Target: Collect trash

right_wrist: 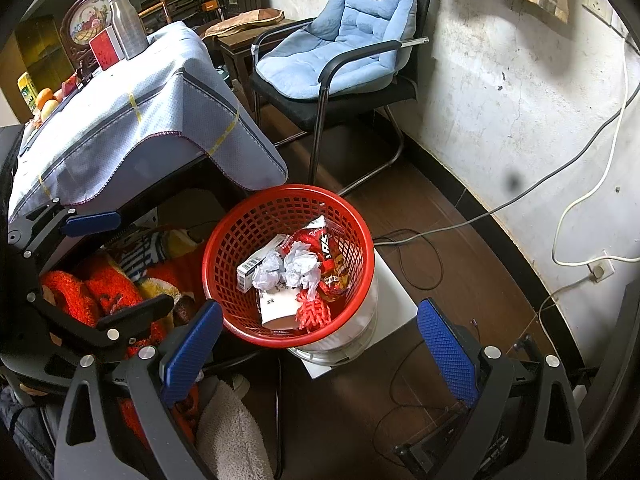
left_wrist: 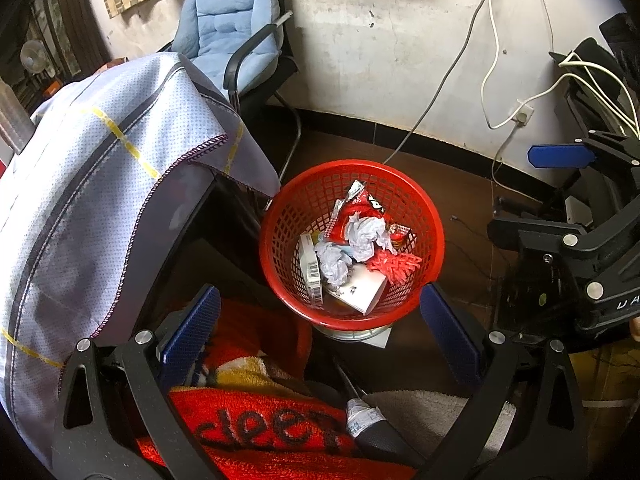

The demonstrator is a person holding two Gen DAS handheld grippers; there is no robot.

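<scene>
A red mesh basket point(left_wrist: 424, 216) stands on the floor and holds trash: crumpled paper balls point(left_wrist: 366, 236), a red snack wrapper point(left_wrist: 360, 206), a small white box point(left_wrist: 312, 264) and a red knitted piece point(left_wrist: 394, 266). My left gripper point(left_wrist: 320, 332) hangs open and empty above its near rim. The basket also shows in the right wrist view point(right_wrist: 236, 236), with the paper balls point(right_wrist: 300, 266) inside. My right gripper point(right_wrist: 320, 344) is open and empty just over the basket's near edge. The right gripper appears at the right of the left wrist view point(left_wrist: 560, 156).
A table under a grey-blue cloth point(right_wrist: 132, 120) stands left of the basket with a metal flask point(right_wrist: 126, 24), fruit and a framed picture. A blue cushioned chair point(right_wrist: 340, 40) is behind. Cables point(right_wrist: 580, 200) trail along the wall. Red and orange towels point(left_wrist: 256, 412) lie below.
</scene>
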